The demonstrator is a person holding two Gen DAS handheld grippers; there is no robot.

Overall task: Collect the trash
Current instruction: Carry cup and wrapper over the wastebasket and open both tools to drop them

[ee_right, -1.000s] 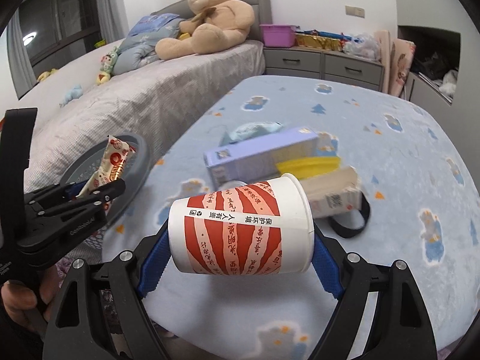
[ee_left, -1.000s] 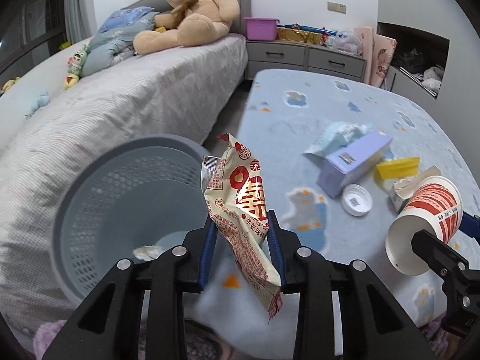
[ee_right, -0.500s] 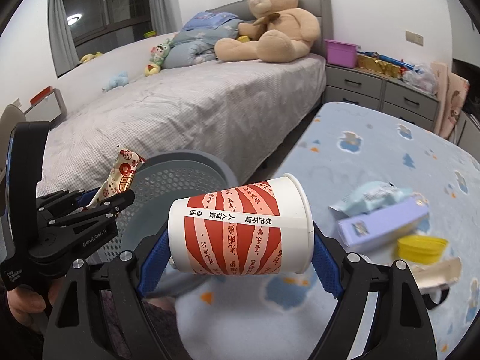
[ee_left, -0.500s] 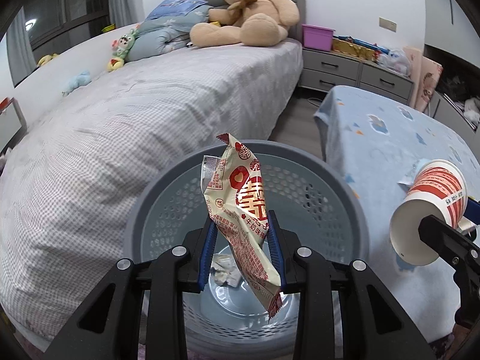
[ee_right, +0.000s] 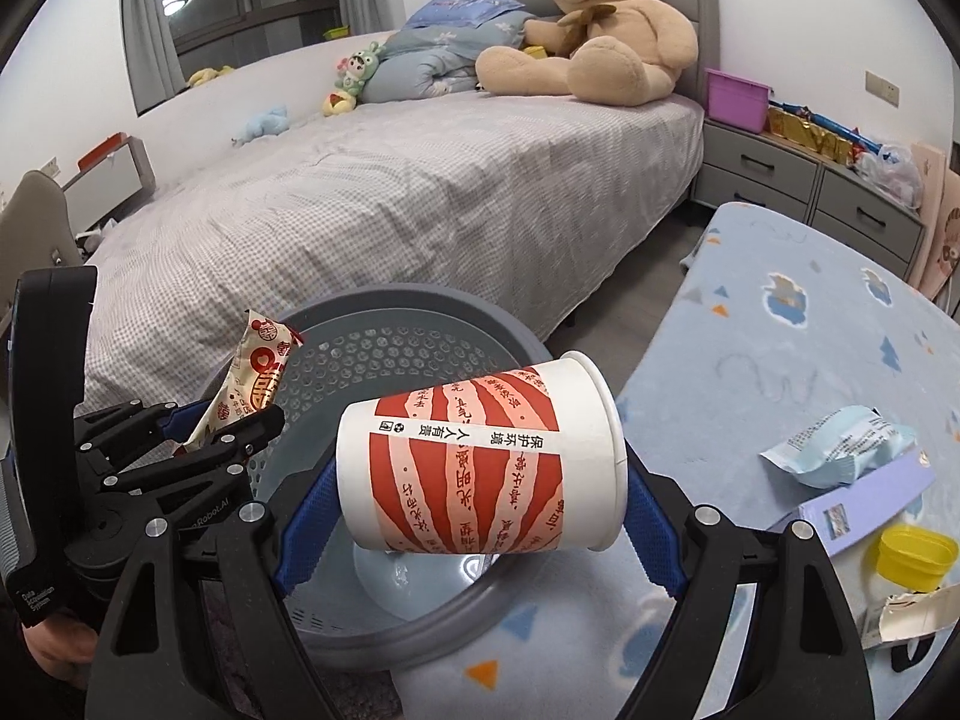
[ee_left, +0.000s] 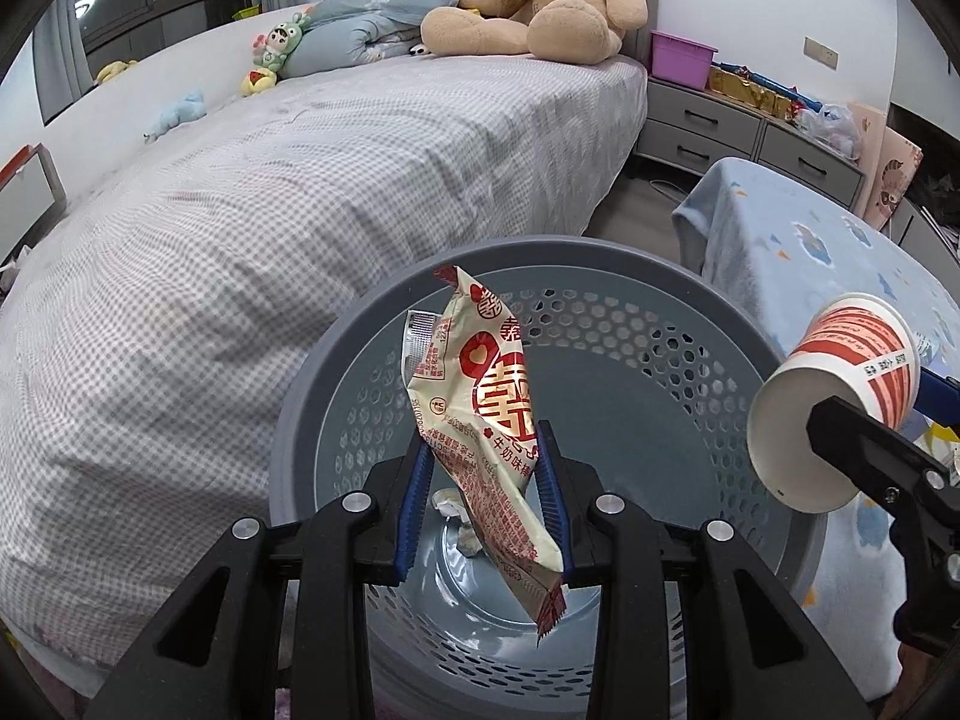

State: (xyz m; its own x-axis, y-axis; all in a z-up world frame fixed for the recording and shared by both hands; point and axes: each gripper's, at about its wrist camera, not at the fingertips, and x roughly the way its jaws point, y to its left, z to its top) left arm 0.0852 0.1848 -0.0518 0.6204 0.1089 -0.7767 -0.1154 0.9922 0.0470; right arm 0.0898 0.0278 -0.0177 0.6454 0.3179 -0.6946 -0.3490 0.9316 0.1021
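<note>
The left hand-held gripper is clamped on a cream snack wrapper with red Chinese print; the big red character is plain, the small lines of text below it are too fine to read, and the blue pads hide the wrapper's middle edges. It hangs over the mouth of a grey perforated waste basket, whose near rim is cut off behind the gripper body; scraps of crumpled paper lie on its floor, partly hidden. The right hand-held gripper stands wide, its pads pressing both ends of a red-and-white striped paper cup held on its side above the basket; the cup carries a band of Chinese characters, seen upside down. The left gripper's side shows lettering ending in "Robot.AI", its start hidden. On the blue-patterned desk to the right lie a pale blue crumpled packet, a lavender box with an unreadable label, a yellow lid and a torn carton, partly cut off.
</note>
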